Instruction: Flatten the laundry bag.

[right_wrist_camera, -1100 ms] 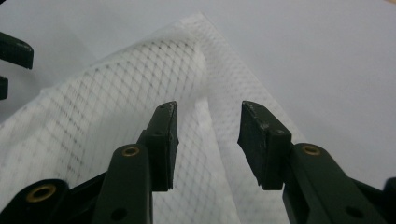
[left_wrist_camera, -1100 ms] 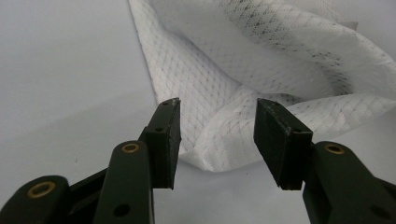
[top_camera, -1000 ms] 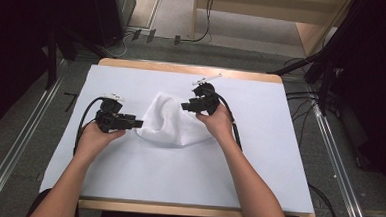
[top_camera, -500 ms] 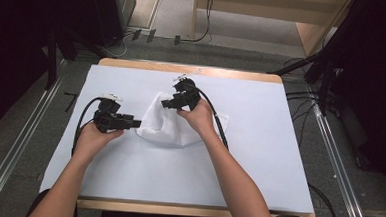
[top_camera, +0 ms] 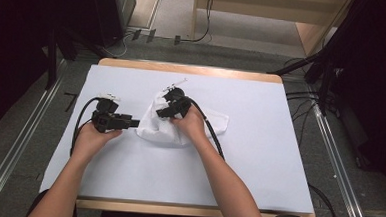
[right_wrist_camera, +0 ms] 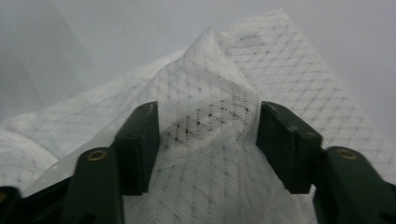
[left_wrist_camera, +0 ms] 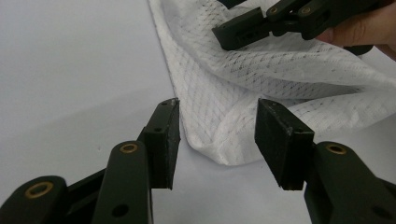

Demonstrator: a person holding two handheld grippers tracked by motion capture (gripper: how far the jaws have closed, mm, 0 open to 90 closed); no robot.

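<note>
1. White mesh cloth (top_camera: 172, 125) lies bunched near the middle of the surface (top_camera: 258, 162), which is covered by a pale sheet; one flat end of the cloth trails off to the right in the high view.
2. Left gripper (top_camera: 132, 122) sits low at the cloth's left edge, pointing level toward it, held in the left hand (top_camera: 90, 139).
3. In the left gripper view, the left gripper (left_wrist_camera: 217, 135) has its jaws standing apart. A rounded corner of the cloth (left_wrist_camera: 219, 126) lies between them, but neither pad presses on it (a clear gap shows on both sides).
4. Right gripper (top_camera: 161, 113) is over the top of the cloth pile, with the right hand (top_camera: 190, 124) resting on the fabric behind it.
5. In the right gripper view, the right gripper (right_wrist_camera: 208, 144) has its jaws spread wide on either side of a raised ridge of cloth (right_wrist_camera: 210, 93). The fabric peaks in a fold between and beyond the pads; the jaws have just been opening and are not clamped on it.
6. The right gripper's jaw tips also show at the top of the left gripper view, hovering just above the cloth (close to touching; contact not certain).
7. Cables trail from both grippers back toward the person.
</note>
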